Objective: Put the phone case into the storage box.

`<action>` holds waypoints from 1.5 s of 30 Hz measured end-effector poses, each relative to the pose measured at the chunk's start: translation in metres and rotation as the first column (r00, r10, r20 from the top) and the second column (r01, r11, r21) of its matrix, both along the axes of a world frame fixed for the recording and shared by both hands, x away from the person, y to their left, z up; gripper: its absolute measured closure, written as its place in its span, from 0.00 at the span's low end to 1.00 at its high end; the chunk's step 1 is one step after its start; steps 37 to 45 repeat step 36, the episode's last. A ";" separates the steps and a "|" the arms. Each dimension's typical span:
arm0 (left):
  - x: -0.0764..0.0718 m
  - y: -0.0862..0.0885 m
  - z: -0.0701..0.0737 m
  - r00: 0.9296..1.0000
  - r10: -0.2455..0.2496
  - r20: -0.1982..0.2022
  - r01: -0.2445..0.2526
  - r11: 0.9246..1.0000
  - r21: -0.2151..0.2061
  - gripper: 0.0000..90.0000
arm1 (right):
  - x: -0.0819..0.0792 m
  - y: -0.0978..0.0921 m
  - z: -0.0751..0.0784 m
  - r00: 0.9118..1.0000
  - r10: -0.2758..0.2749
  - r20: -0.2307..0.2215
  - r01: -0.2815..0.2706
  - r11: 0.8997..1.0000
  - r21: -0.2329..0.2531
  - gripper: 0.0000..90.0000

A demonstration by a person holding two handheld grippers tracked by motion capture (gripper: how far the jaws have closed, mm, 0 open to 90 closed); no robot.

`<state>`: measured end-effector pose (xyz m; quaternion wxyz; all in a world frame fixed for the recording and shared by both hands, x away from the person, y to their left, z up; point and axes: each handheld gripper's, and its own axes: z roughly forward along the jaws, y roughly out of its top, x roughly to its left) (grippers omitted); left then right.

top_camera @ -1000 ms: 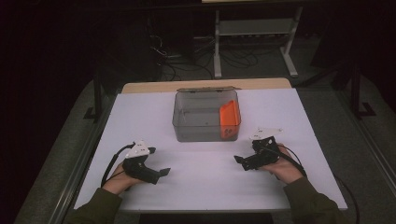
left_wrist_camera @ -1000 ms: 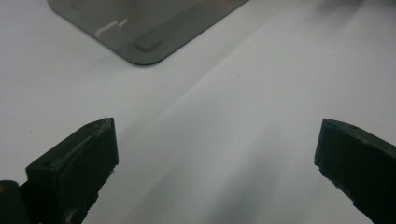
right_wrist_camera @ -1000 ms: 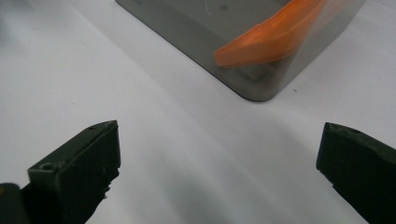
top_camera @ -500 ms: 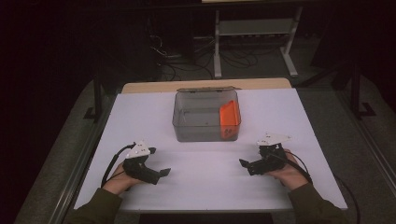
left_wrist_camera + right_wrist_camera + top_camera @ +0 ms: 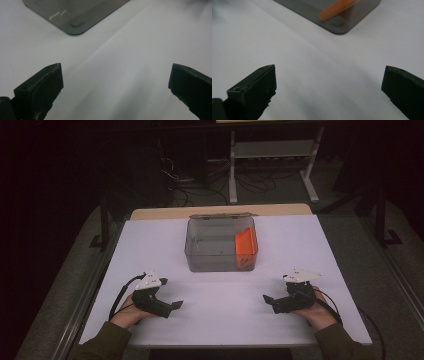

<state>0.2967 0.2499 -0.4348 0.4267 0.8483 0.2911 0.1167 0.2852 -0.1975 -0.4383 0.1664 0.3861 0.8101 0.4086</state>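
High view shows the right gripper (image 5: pixel 272 301) drawn back toward the person at about 5 o'clock on the white table (image 5: pixel 300 245) since a second ago, while the left gripper (image 5: pixel 172 306) sits unmoved at 7 o'clock; both have their jaws spread wide and empty, so I judge the work either finished or not begun. I count two grippers, one grey bin (image 5: pixel 212 252) at 12 o'clock, and one orange piece (image 5: pixel 246 243) leaning inside against its right wall.
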 end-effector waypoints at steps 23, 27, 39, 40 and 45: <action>0.001 0.000 -0.001 1.000 -0.002 -0.002 0.003 1.000 0.006 0.00 | -0.002 0.001 -0.002 0.999 0.017 0.027 -0.017 1.000 -0.013 0.00; 0.001 0.000 -0.002 1.000 -0.002 -0.002 0.002 1.000 0.009 0.00 | -0.003 0.001 -0.002 0.999 0.018 0.027 -0.017 1.000 -0.016 0.00; 0.002 -0.002 -0.003 1.000 -0.007 -0.010 0.007 1.000 0.013 0.00 | -0.004 0.000 -0.002 0.999 0.020 0.030 -0.019 1.000 -0.018 0.00; 0.002 -0.002 -0.003 1.000 -0.007 -0.010 0.007 1.000 0.013 0.00 | -0.004 0.000 -0.002 0.999 0.020 0.030 -0.019 1.000 -0.018 0.00; 0.002 -0.002 -0.003 1.000 -0.007 -0.010 0.007 1.000 0.013 0.00 | -0.004 0.000 -0.002 0.999 0.020 0.030 -0.019 1.000 -0.018 0.00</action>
